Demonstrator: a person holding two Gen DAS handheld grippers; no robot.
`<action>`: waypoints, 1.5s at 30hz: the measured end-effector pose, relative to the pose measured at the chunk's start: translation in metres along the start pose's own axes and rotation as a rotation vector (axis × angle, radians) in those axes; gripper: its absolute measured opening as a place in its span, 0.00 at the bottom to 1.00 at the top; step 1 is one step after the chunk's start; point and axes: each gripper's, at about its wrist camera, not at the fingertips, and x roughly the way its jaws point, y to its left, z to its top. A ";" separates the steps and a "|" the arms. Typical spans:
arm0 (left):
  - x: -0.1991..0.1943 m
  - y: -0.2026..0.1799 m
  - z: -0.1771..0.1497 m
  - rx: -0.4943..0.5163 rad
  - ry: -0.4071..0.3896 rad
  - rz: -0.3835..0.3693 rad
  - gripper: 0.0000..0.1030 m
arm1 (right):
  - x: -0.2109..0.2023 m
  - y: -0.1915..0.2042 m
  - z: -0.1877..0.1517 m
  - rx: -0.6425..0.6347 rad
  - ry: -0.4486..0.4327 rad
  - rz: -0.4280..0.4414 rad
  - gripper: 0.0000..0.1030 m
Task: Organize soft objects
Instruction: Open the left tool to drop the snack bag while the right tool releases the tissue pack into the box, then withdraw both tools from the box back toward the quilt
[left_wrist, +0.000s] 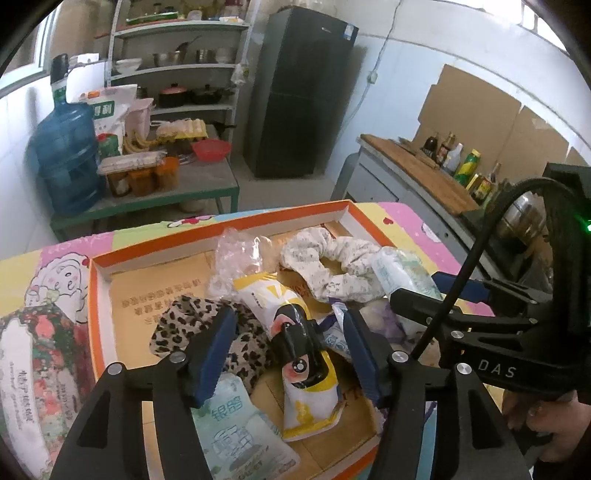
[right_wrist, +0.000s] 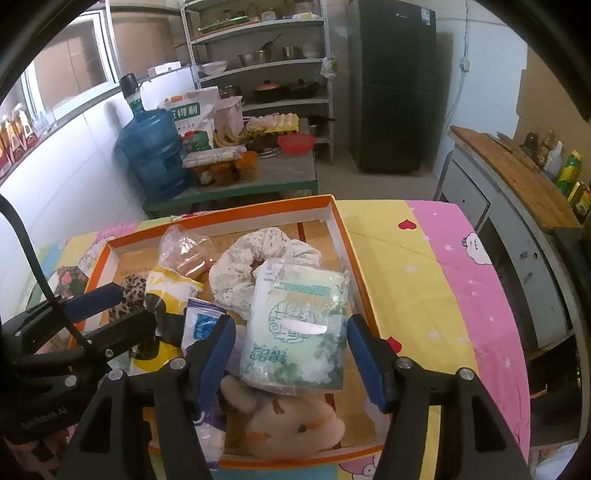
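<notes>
The soft objects lie heaped in a shallow orange-rimmed box (right_wrist: 338, 221) on a table covered with a pink and yellow cartoon cloth (right_wrist: 436, 280).

Contents noted: a yellow and white pouch (left_wrist: 295, 354) with a dark penguin print lies lengthwise near the box centre. A leopard-print fabric piece (left_wrist: 184, 325) sits just left of it. A white flecked scrunchie (right_wrist: 255, 266) rests toward the far side, with a crumpled clear bag (right_wrist: 184, 251) beside it. A pale green tissue pack (right_wrist: 299, 328) leans over the scrunchie's near edge. A beige plush toy (right_wrist: 291, 424) lies at the near rim, partly under the pack.

Left claw (left_wrist: 288, 354): jaws wide, straddling the yellow pouch; the blue pads stand clear of it on both sides.

Right claw (right_wrist: 291, 354): jaws wide, either side of the tissue pack; no pad contact visible.

Surroundings: a blue water jug (right_wrist: 151, 151) on a low bench, a shelving unit (right_wrist: 258, 55) with pots, and a dark refrigerator (right_wrist: 391, 85) behind.
</notes>
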 end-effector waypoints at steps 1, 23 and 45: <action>-0.002 0.001 0.000 -0.001 -0.002 -0.002 0.61 | -0.002 0.000 0.000 0.000 -0.004 -0.005 0.61; -0.074 0.021 -0.011 -0.012 -0.098 -0.024 0.61 | -0.061 0.045 -0.003 -0.026 -0.093 -0.043 0.61; -0.159 0.063 -0.041 0.008 -0.167 -0.021 0.61 | -0.114 0.131 -0.024 -0.087 -0.155 -0.094 0.61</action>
